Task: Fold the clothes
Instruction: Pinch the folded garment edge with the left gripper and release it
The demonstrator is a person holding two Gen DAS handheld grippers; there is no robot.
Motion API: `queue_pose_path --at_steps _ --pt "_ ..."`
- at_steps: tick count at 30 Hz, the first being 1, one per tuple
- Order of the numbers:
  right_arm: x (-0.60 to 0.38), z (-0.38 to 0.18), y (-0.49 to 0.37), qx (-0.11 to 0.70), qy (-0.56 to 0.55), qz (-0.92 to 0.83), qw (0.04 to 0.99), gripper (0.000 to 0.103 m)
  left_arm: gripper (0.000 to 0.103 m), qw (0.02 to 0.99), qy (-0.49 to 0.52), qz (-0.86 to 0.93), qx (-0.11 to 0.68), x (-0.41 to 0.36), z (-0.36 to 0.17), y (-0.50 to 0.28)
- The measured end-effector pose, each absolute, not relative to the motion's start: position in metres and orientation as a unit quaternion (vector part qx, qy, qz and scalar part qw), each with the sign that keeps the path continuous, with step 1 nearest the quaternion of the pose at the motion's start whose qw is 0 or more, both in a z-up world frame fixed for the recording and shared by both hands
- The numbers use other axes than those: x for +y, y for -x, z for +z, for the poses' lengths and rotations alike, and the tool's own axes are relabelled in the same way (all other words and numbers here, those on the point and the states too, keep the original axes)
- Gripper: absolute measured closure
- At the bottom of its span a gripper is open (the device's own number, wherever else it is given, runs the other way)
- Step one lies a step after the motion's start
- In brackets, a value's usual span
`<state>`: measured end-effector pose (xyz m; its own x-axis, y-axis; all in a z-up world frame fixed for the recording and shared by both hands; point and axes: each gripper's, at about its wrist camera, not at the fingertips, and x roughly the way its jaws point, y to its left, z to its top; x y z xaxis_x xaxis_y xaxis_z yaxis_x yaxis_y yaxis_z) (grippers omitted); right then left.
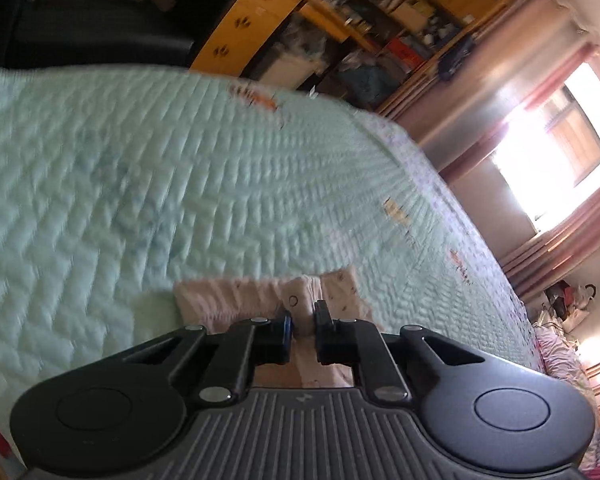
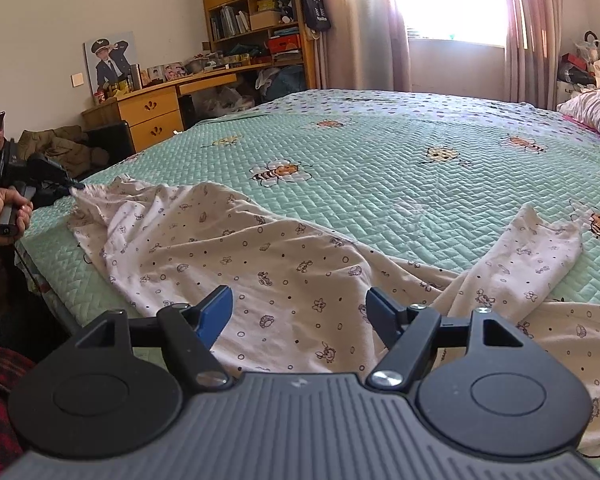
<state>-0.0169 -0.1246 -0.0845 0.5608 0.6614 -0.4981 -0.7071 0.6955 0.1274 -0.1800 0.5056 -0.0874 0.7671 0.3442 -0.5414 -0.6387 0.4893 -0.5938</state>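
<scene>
Lying across the green quilt (image 2: 380, 184), long way running from mid left to lower right of the right wrist frame: the pale printed garment (image 2: 260, 248). Pinching its far left corner, fingers clamped together on the cloth: the left gripper (image 2: 74, 186). Hovering low in the middle, fingers wide apart and touching nothing: the right gripper (image 2: 300, 308). Getting cut off at the lower right edge: the rest of the cloth.
</scene>
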Motion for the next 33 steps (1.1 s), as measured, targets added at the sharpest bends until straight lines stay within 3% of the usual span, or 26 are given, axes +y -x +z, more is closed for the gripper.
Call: queue_pose_path --at_steps 6,13,16,18,19,20,25,29,33 --pt "-0.123 -0.087 0.017 0.264 0.053 0.387 0.882 0.028 0.091 0.816 0.421 0.319 0.235 0.520 -0.121 0.186" --pt "-0.127 -0.085 0.018 0.261 0.053 0.384 0.884 0.026 0.088 0.816 0.419 0.321 0.236 0.520 -0.119 0.184" --pt "-0.128 -0.087 0.019 0.263 0.051 0.387 0.882 0.025 0.077 0.810 0.442 0.316 0.221 0.523 -0.118 0.191" --pt "-0.129 -0.088 0.019 0.263 0.047 0.394 0.880 0.023 0.059 0.808 0.452 0.321 0.201 0.523 -0.114 0.200" --pt "-0.129 -0.088 0.019 0.264 0.045 0.397 0.878 0.022 0.035 0.806 0.454 0.327 0.192 0.521 -0.112 0.204" --pt "-0.129 -0.089 0.020 0.264 0.043 0.400 0.877 0.022 0.024 0.805 0.456 0.335 0.177 0.519 -0.108 0.210" --pt "-0.126 -0.088 0.025 0.256 0.034 0.414 0.873 0.022 0.021 0.804 0.429 0.382 0.154 0.508 -0.085 0.223" --pt "-0.126 -0.087 0.027 0.252 0.025 0.419 0.872 0.022 0.019 0.834 0.425 0.313 0.163 0.493 -0.069 0.212" --pt "-0.123 -0.082 0.030 0.239 0.021 0.427 0.872 0.022 0.019 0.826 0.455 0.258 0.212 0.472 -0.078 0.200"
